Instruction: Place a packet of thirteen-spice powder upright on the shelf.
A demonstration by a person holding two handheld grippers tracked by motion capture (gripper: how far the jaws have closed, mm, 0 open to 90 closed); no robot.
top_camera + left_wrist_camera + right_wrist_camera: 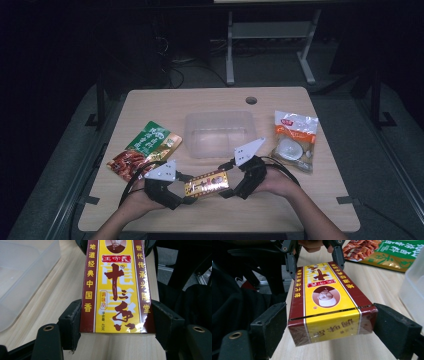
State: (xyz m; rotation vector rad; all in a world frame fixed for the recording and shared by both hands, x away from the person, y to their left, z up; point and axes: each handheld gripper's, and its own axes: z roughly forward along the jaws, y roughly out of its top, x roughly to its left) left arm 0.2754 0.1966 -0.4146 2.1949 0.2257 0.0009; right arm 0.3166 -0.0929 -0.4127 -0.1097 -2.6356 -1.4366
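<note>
Yellow box (206,182) near tabletop (150,102) front edge, clamped endwise: left gripper (181,192) on one end, right gripper (231,181) on the other.

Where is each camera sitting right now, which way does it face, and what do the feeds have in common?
High view: above the person's side, looking forward and down on the table; both forearms enter from the bottom, left gripper and right gripper gripping the yellow box.
Left gripper view: rides the left gripper, facing along the yellow box toward the other hand; its black jaws flank the box end.
Right gripper view: rides the right gripper, facing back at the left gripper.
Shared: all three show the box; the clear tub too.
</note>
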